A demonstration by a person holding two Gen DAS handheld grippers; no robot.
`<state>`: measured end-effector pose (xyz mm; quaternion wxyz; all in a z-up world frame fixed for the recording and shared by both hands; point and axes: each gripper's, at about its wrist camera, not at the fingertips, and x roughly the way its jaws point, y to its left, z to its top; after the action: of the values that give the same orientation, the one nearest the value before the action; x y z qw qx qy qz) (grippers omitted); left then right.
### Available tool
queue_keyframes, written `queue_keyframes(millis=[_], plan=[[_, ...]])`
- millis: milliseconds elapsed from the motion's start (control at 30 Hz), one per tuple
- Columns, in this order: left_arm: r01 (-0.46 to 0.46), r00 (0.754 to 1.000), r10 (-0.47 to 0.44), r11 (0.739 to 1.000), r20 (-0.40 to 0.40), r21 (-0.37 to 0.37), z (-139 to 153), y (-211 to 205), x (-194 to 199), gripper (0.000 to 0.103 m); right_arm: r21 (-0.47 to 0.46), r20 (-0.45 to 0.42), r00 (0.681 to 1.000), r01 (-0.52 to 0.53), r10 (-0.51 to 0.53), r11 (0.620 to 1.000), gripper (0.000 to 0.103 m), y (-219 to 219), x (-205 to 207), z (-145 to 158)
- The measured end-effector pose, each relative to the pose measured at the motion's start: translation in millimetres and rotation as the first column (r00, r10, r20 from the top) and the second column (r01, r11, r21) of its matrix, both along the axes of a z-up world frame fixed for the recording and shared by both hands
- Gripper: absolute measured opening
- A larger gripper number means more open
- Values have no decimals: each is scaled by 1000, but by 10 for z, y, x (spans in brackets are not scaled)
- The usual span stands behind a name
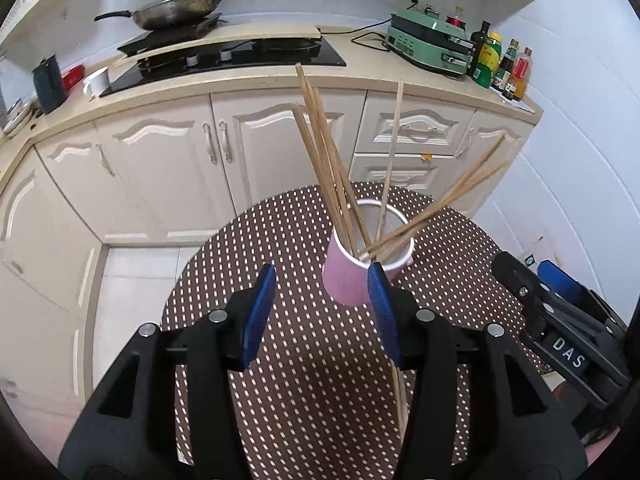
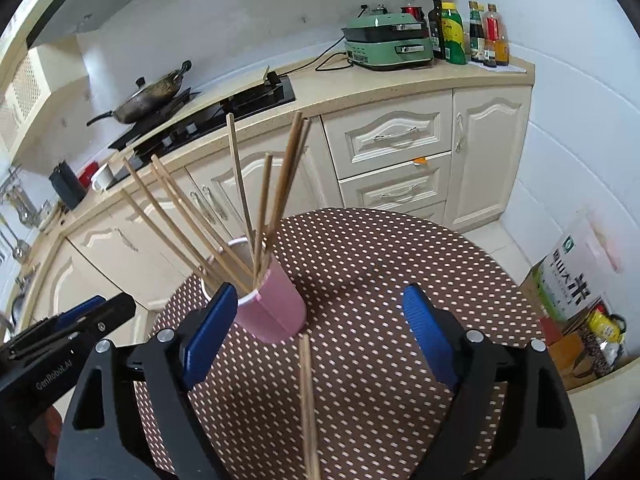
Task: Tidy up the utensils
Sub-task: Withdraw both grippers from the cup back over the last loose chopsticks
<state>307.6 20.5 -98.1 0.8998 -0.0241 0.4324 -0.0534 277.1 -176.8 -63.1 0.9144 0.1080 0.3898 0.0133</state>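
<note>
A pink paper cup (image 1: 344,284) (image 2: 272,312) stands on the round table's dotted brown cloth (image 1: 304,380) with several wooden chopsticks (image 1: 324,160) (image 2: 280,184) fanned out of it. My left gripper (image 1: 321,275) is open just in front of the cup, and its right pad (image 1: 382,312) overlaps the cup's near side. My right gripper (image 2: 318,294) is open wide to the right of the cup, with its left pad (image 2: 208,336) near the cup's rim. One loose chopstick (image 2: 308,400) (image 1: 400,396) lies between the right gripper's fingers, untouched by either pad.
Cream cabinets (image 1: 256,148) and a counter with a black hob (image 1: 240,56), a wok (image 1: 176,10), a green appliance (image 1: 430,42) and bottles (image 1: 500,64) stand behind the table. A rice bag (image 2: 568,280) and boxes sit on the floor at right.
</note>
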Motion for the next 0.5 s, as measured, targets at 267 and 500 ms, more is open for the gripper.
queue_keyframes(millis=[267,500], plan=[[-12,1000,12,1000,14,25,80,-193,-488,48,-35,29,997,-70,71,997,83,-95,-412,102],[-12,1000,13,1000,-11,23,55,-337,-896,48,-43,-7,994,-110,110,993,84,-125,-717,82]])
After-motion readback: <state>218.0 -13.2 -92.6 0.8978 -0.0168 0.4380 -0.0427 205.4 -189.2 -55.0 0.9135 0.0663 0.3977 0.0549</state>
